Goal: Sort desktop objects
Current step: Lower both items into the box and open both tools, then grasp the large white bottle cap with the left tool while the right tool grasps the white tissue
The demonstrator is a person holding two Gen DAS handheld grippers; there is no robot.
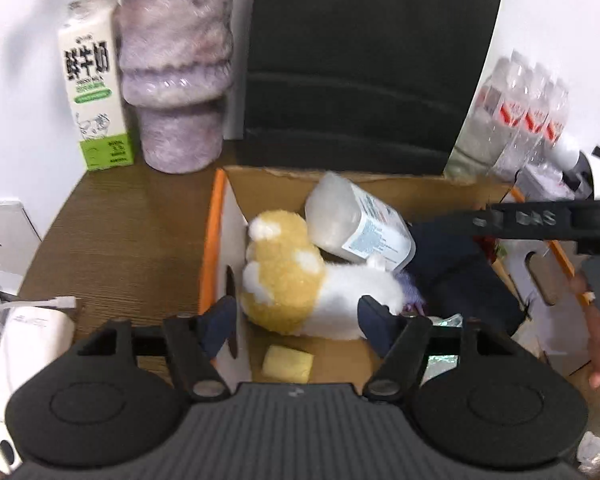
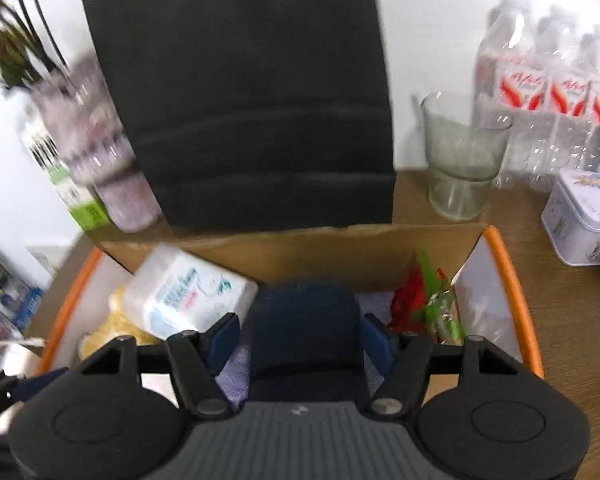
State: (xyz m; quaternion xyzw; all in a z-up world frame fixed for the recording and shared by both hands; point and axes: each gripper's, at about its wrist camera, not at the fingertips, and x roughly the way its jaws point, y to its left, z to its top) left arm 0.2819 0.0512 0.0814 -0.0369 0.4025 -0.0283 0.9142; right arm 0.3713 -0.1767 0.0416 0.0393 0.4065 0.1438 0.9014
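Note:
An orange-rimmed cardboard box (image 1: pixel 210 240) stands on the wooden desk. In it lie a yellow and white plush toy (image 1: pixel 300 284), a clear plastic bottle (image 1: pixel 358 220), a dark navy object (image 1: pixel 456 276) and a small yellow block (image 1: pixel 287 363). My left gripper (image 1: pixel 296 320) is open above the box, its fingers either side of the plush toy's near end. In the right wrist view my right gripper (image 2: pixel 302 338) hangs over the box (image 2: pixel 512 280), its fingers either side of the navy object (image 2: pixel 304 328); the grip is unclear. The bottle (image 2: pixel 188 292) lies to its left.
A milk carton (image 1: pixel 96 84) and a purple fuzzy cup (image 1: pixel 176 68) stand at the back left. A black bag (image 2: pixel 244 100) stands behind the box. A glass cup (image 2: pixel 460 156), packed water bottles (image 2: pixel 552 92) and a tin box (image 2: pixel 584 216) are at the right. A white device (image 1: pixel 28 344) lies at the left.

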